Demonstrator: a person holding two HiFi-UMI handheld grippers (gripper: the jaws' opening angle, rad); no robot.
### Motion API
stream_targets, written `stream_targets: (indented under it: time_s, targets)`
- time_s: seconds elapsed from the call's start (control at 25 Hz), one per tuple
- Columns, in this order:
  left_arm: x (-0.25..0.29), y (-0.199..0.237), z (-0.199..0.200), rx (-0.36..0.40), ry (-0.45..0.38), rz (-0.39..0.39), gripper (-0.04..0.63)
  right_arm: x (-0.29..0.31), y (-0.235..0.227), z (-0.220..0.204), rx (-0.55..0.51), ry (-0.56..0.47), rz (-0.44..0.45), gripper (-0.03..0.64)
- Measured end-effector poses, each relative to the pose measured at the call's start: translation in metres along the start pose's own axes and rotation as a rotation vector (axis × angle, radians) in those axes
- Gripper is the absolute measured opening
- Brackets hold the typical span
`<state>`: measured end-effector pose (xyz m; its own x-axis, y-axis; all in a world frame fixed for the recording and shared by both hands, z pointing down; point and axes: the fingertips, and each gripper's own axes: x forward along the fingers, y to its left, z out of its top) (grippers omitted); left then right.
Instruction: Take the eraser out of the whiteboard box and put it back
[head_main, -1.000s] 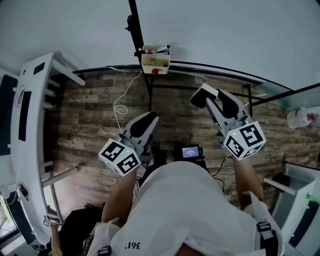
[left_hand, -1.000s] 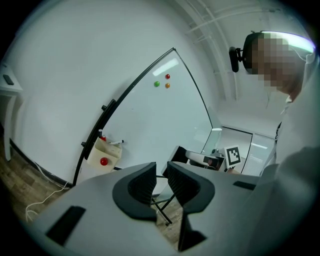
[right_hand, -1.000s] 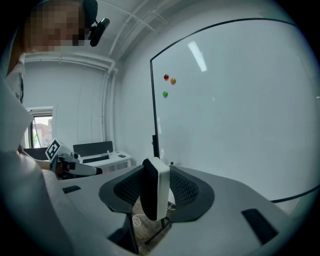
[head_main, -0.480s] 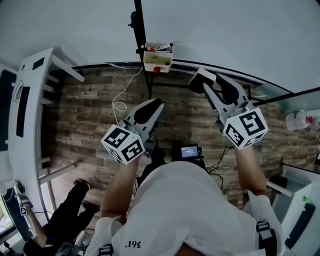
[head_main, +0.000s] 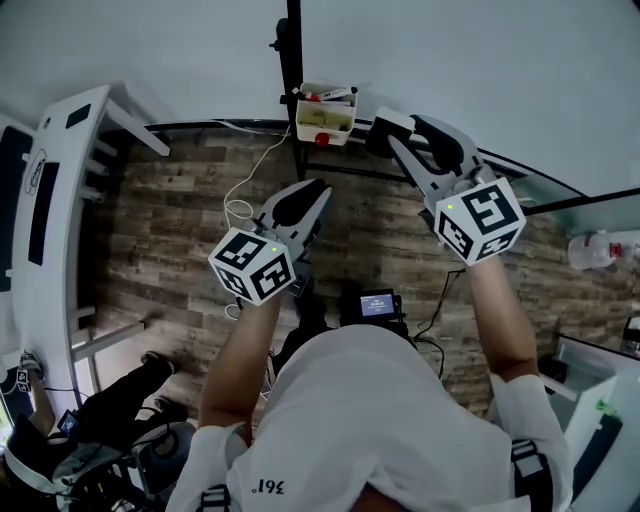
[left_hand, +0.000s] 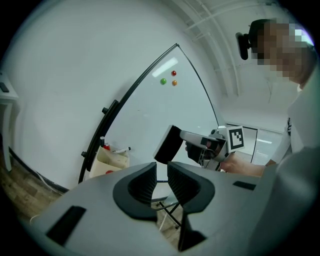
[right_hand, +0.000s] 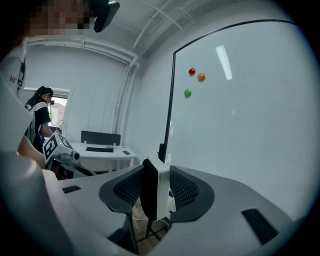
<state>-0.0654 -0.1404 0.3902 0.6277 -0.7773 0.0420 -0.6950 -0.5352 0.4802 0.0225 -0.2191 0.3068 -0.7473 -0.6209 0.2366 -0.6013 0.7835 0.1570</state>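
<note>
Both bare forearms reach forward from the torso, the left arm (head_main: 232, 372) held nearer and the right arm (head_main: 497, 322) stretched farther out. The left gripper (head_main: 305, 195) points ahead, roughly level, with its marker cube (head_main: 252, 266) at the wrist end; its jaws stand a narrow slit apart with nothing between them. The right gripper (head_main: 402, 135) points far and a little left, tipped slightly down — its jaws are clamped on the eraser (head_main: 384, 126), which stands edge-on between the pads.

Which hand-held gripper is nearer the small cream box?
Right. The right hand-held gripper, clamping a black-and-white eraser, is just beside the small cream box; the left hand-held gripper is farther back.
</note>
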Motion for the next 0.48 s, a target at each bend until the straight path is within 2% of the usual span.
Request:
stream_targets:
  time_s: [0.48]
  targets:
    - [0.005,0.051,-0.012,-0.039,0.042,0.069,0.061,0.077,0.005,-0.017,-0.062,0.084,0.064,0.175]
